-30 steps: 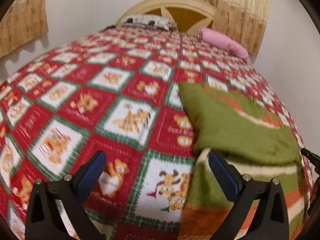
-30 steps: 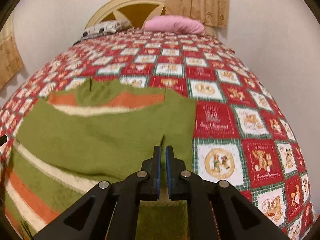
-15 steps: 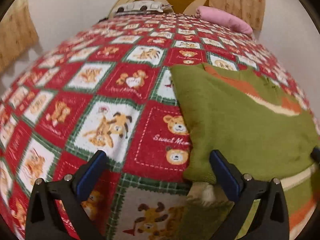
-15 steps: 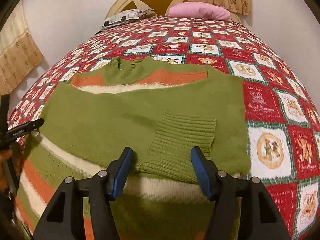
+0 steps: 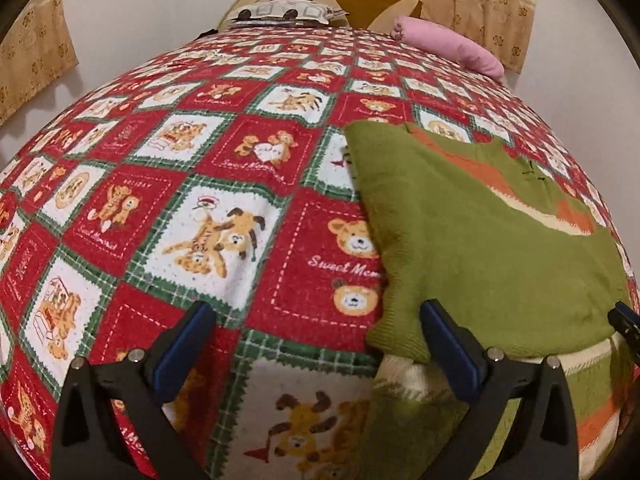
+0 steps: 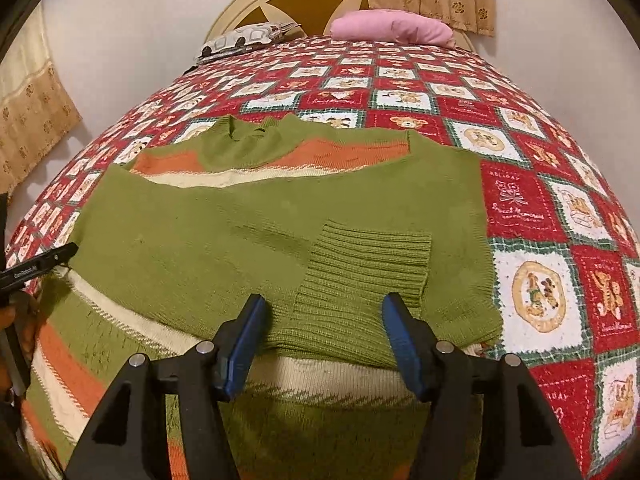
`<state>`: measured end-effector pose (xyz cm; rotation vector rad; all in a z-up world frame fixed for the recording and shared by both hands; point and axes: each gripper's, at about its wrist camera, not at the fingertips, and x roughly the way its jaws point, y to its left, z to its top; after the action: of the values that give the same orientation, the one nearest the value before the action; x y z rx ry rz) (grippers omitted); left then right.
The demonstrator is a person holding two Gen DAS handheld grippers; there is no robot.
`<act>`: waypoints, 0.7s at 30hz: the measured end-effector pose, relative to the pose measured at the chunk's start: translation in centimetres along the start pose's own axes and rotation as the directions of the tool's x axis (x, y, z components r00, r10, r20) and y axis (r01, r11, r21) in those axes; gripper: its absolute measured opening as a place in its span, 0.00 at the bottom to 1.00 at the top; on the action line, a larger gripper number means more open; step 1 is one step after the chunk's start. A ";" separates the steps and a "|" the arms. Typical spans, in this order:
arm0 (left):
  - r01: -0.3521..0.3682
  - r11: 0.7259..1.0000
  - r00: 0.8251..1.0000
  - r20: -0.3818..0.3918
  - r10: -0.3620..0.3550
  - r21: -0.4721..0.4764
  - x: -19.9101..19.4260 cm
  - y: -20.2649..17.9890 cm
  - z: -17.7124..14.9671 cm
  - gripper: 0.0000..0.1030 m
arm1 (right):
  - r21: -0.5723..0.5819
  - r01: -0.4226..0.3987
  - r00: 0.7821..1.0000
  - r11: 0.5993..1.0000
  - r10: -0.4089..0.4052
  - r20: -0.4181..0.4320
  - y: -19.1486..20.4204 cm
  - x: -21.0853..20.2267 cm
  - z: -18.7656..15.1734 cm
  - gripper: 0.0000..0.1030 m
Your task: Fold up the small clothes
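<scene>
- The green sweater [image 6: 248, 232] lies flat on the near part of the bed, neck toward the far end, striped hem nearest the cameras.
- Both sleeves look folded across the chest; a ribbed cuff [image 6: 368, 264] rests on top, right of centre.
- By my reading the sleeve folds are done; folding the body up, hem to neck, is left.
- The right gripper [image 6: 324, 344] hovers over the near edge of the cuff, jaws spread wide, holding nothing.
- The left gripper [image 5: 316, 344] is equally wide open and empty, its right finger [image 5: 448, 352] over the sweater's left edge.
- Underneath is a red patchwork bedspread [image 5: 180, 184]; a pink pillow [image 6: 392, 28] lies at the far headboard.
</scene>
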<state>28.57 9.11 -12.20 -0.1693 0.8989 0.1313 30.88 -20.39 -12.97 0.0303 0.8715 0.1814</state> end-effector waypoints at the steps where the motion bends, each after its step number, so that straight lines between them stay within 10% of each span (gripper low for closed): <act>1: 0.008 1.000 1.000 0.005 -0.008 -0.002 -0.2 0.2 0.1 1.00 | -0.004 0.006 1.000 1.000 -0.006 0.000 0.1 -0.1 0.0 0.60; 21: -0.007 0.998 0.998 0.059 0.003 0.063 -3.1 -0.7 -0.2 1.00 | -0.023 0.046 0.999 0.999 -0.045 0.023 0.8 -3.3 -0.8 0.60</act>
<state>26.60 8.22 -9.79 -0.1033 0.8439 0.1118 28.05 -20.18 -10.92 -0.0093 0.8464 0.1484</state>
